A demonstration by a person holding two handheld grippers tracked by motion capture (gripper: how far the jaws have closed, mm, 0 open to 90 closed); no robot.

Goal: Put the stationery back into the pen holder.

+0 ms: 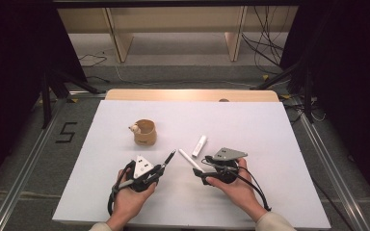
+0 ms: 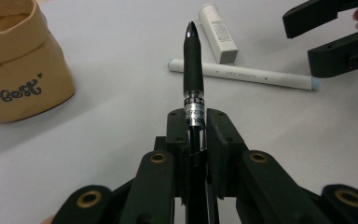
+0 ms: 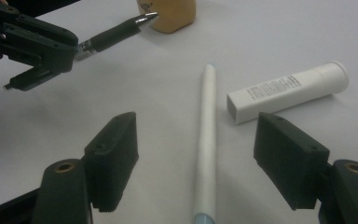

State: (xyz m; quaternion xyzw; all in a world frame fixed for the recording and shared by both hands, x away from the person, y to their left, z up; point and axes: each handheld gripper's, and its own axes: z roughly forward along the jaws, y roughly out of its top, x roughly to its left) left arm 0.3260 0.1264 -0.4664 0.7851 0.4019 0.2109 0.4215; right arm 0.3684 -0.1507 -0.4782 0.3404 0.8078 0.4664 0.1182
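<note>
My left gripper (image 2: pixel 196 119) is shut on a black pen (image 2: pixel 193 60), which sticks out past the jaws toward the far right of the table (image 1: pixel 270 125). In the high view the left gripper (image 1: pixel 159 169) sits near the front, left of centre. A long white marker (image 3: pixel 207 126) lies on the table between the open jaws of my right gripper (image 3: pixel 203 156), untouched by the pads. A short white tube (image 3: pixel 289 91) lies just beyond the marker. In the high view the right gripper (image 1: pixel 198 172) points left at the marker (image 1: pixel 190 160), with the tube (image 1: pixel 199 145) behind it.
A small tan paper bag (image 1: pixel 144 132) with lettering stands upright left of centre, behind the left gripper. The white sheet covers the table, with its edges to the left, right and front. Chair legs and cables stand on the floor beyond the table.
</note>
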